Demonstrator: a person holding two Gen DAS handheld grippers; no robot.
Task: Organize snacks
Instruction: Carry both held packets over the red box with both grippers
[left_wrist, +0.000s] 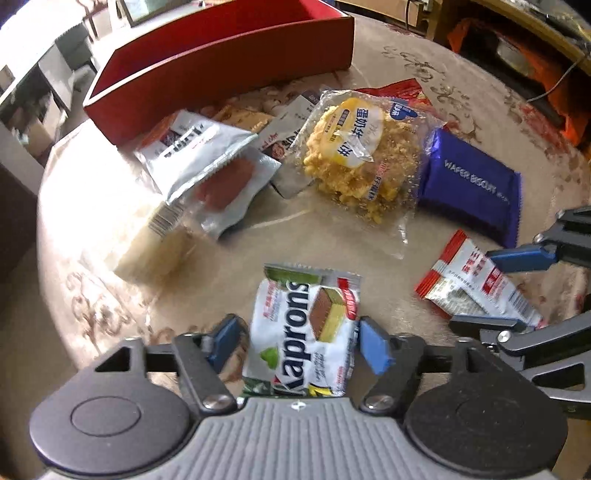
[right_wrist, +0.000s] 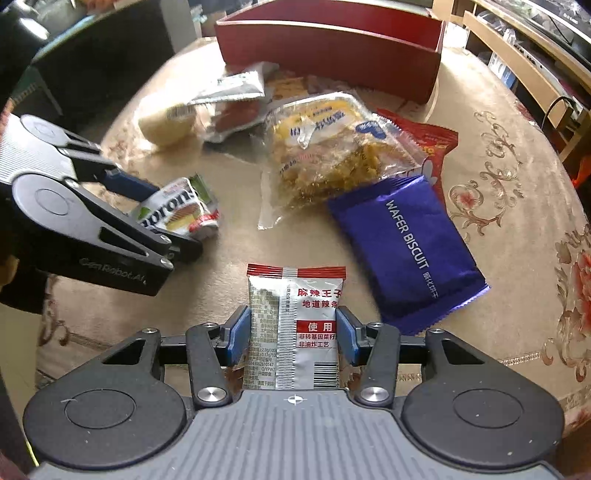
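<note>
A white Kaprons wafer packet (left_wrist: 303, 332) lies on the patterned tablecloth (left_wrist: 266, 236) between the blue pads of my left gripper (left_wrist: 299, 345). The right pad touches its edge and the left pad stands slightly off it, so the gripper is open. In the right wrist view, that gripper (right_wrist: 173, 218) straddles the crumpled packet (right_wrist: 181, 210). My right gripper (right_wrist: 293, 332) is shut on a red-and-white spicy-strip packet (right_wrist: 295, 314), with a pad pressed on each side. In the left wrist view, the right gripper (left_wrist: 491, 291) and its packet (left_wrist: 476, 284) show at the right.
An open red box (left_wrist: 221, 62) stands at the back of the table. Before it lie a purple wafer biscuit pack (right_wrist: 406, 251), a clear bag of yellow crumbly cake (right_wrist: 325, 147), silver pouches (left_wrist: 199, 155), a pale cake (right_wrist: 166, 125) and a red packet (right_wrist: 432, 144).
</note>
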